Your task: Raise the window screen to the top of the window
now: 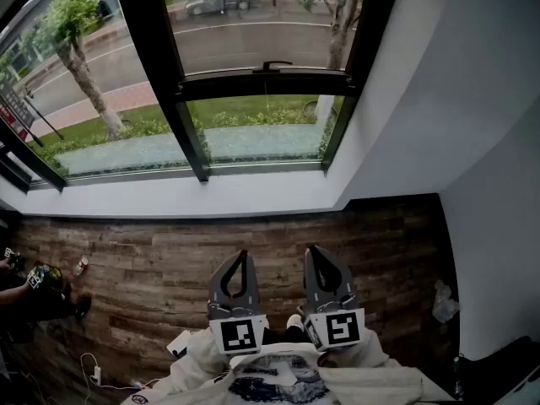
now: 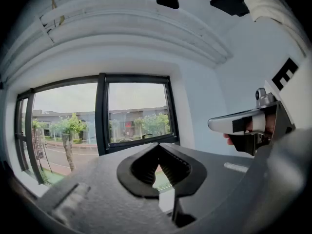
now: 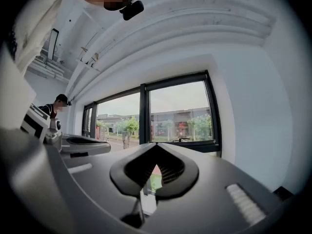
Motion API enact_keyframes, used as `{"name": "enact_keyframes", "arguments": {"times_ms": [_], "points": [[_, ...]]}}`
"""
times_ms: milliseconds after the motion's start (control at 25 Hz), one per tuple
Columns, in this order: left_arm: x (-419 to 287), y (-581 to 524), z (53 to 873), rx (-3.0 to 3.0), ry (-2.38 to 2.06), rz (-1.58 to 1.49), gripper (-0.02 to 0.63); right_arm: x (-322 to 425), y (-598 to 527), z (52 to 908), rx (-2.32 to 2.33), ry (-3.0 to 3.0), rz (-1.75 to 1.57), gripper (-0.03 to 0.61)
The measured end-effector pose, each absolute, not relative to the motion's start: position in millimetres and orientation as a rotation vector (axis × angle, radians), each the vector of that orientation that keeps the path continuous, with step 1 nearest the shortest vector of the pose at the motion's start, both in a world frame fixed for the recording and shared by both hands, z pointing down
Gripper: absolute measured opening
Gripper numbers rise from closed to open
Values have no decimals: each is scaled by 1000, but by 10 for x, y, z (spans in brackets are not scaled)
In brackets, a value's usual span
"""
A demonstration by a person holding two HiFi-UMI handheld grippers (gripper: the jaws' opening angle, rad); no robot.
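The window (image 1: 253, 74) has black frames, and a black horizontal bar (image 1: 266, 83) with a small handle (image 1: 274, 64) crosses its right pane partway up. That bar (image 2: 141, 140) (image 3: 187, 143) also shows low in the pane in both gripper views. My left gripper (image 1: 245, 256) (image 2: 158, 145) and right gripper (image 1: 314, 250) (image 3: 155, 145) are held side by side over the wooden floor, well short of the window. Both point level at it, shut and with nothing in them. Each one appears at the edge of the other's view.
A white sill (image 1: 186, 197) runs under the window and a white wall (image 1: 439, 108) closes the right side. A person (image 1: 34, 289) crouches at the far left beside a can (image 1: 80, 266). A cable (image 1: 93, 369) lies on the wooden floor (image 1: 152, 268), and a bag (image 1: 443, 302) sits at the right.
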State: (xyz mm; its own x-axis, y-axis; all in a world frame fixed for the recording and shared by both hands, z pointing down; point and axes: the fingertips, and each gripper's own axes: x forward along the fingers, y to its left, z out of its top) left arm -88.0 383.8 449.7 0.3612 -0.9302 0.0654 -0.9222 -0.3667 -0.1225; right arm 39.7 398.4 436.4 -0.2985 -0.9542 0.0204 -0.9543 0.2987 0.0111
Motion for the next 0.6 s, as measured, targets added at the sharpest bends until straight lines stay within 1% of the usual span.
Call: {"name": "enact_keyframes", "arguments": {"times_ms": [280,600], "points": [[-653,3905,4399,-2550,1721,-162,3,640,4065,4328,1863,-2521,17,0],[-198,3873,4345,-2525,1702,-185,3,1080,4056,4273,1885,-2605,62,2]]}}
